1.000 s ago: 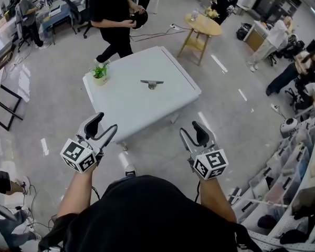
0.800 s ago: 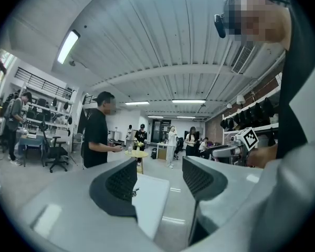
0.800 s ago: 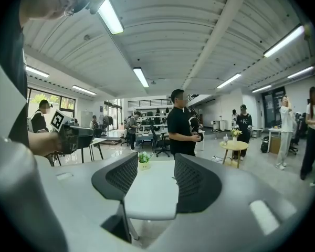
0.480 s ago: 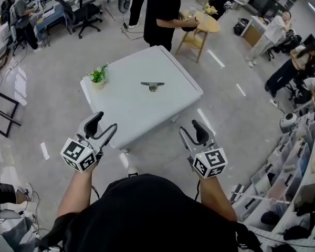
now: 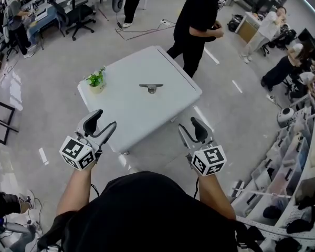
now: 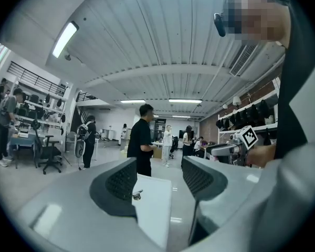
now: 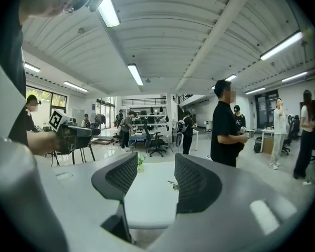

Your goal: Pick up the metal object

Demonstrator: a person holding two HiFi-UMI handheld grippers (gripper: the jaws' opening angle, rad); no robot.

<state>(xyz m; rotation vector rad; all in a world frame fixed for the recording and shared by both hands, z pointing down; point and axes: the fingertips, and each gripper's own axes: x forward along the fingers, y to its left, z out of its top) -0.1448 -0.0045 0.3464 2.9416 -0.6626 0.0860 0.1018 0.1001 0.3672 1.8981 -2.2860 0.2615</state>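
Approach looks to be the step in hand; the left gripper (image 5: 105, 119) and the right gripper (image 5: 188, 124) both hang over bare floor short of the white counter (image 5: 142, 112), each with its jaws spread wide and nothing between them. The metal object (image 5: 151, 87) lies flat near the middle of the counter, well ahead of both pairs of jaws and apart from them; in the right gripper view it shows far off, just inside the right-hand jaw.

Next, by my reckoning, one gripper must be carried forward over the near edge, lowered and lined up so the low, thin piece sits between its jaws before they close; a flat thing like that leaves little to bite on.

Near edge of the counter crosses ahead of the jaws; a small potted plant (image 5: 96, 80) stands ahead and left of the left jaws, clear of the object; a person in black (image 5: 199, 22) stands beyond the far side; room over the top looks open.
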